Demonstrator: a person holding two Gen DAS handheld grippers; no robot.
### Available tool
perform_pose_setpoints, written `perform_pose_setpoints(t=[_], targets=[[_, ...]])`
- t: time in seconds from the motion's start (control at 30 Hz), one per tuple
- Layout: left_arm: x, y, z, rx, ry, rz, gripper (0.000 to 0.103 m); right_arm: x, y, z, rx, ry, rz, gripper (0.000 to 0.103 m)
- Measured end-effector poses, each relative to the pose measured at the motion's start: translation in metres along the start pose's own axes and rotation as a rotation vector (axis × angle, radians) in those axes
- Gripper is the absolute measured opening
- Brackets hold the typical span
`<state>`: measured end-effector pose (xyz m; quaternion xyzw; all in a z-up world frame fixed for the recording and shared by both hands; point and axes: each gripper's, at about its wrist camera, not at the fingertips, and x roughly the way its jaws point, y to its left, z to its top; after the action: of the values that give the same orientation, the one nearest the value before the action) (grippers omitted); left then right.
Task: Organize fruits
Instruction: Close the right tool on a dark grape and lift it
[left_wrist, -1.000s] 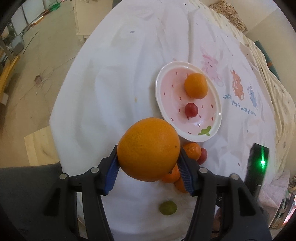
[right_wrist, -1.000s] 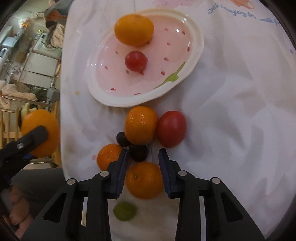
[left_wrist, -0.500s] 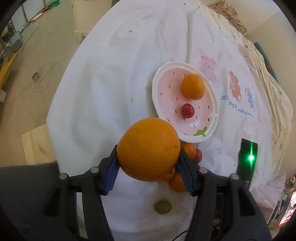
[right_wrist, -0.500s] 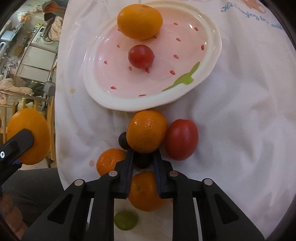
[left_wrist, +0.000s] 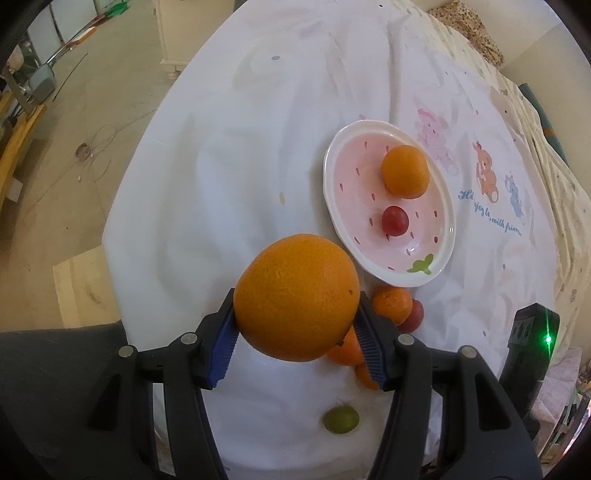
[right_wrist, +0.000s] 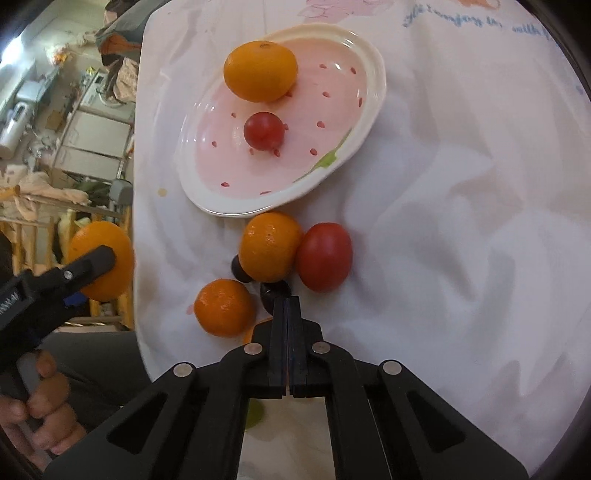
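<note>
Right wrist view: right gripper (right_wrist: 287, 301) has its jaws pressed flat together with nothing visible between them; they have just been closing, and the dark grape (right_wrist: 275, 290) they seem to have been after sits right at the fingertips, not pinched, so likely a missed grab. That grape lies dead ahead of the tips, tucked under the mandarin (right_wrist: 270, 251) and beside the red tomato (right_wrist: 324, 256), with a second mandarin (right_wrist: 224, 307) just off to the left of the fingers. Pink plate (right_wrist: 373, 70) is further ahead along the same line, already holding an orange (right_wrist: 260, 71) and a cherry tomato (right_wrist: 264, 131). Left wrist view: left gripper (left_wrist: 297, 334) is clamped on a big orange (left_wrist: 297, 295), held above the cloth, plate up and to the right of it. Right hand is nearer the loose pile; a retry probably means reopening and coming straight forward onto the grape.
</note>
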<state>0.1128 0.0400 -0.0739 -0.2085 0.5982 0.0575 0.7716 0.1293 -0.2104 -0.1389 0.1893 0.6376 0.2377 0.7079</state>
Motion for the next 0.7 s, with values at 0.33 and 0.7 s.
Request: perform_pose_setpoints(t=[0.33,0.7], targets=[[0.003,0.001,-0.001,0.001,0.007,0.012,0.055,0.019,0.019,0.014,-0.021,0.048,-0.074,0.017],[0.003,-0.001,-0.001,0.001,0.015,-0.003,0.055,0.047,0.038,0.035,-0.013,0.092,-0.14,0.03]])
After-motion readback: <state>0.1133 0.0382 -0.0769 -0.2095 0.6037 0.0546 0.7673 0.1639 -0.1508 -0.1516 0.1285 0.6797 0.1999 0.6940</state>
